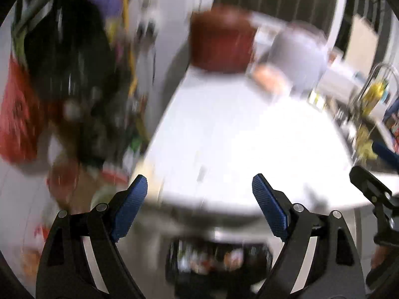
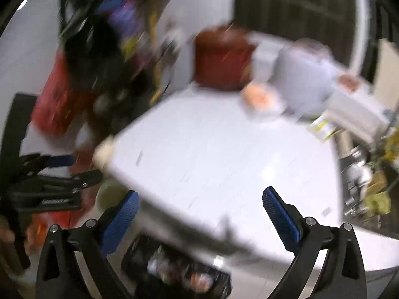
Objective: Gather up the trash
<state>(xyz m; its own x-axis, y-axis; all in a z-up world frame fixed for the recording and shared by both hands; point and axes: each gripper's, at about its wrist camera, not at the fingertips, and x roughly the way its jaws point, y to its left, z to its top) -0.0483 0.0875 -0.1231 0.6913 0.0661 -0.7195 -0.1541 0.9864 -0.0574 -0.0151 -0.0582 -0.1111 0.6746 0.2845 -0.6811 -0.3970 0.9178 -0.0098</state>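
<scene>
Over a white table (image 1: 224,129), both views badly blurred: left gripper (image 1: 199,199) and right gripper (image 2: 202,214) each hang with jaws wide apart, holding nothing. Trash is not clearly identifiable — a dark bin (image 1: 217,261) with mixed contents sits under the near table edge; the bare tabletop fits either a cleared surface or collection elsewhere. A red pot (image 1: 222,39) stands at the far end. Only the right view shows the left gripper — low at its left.
</scene>
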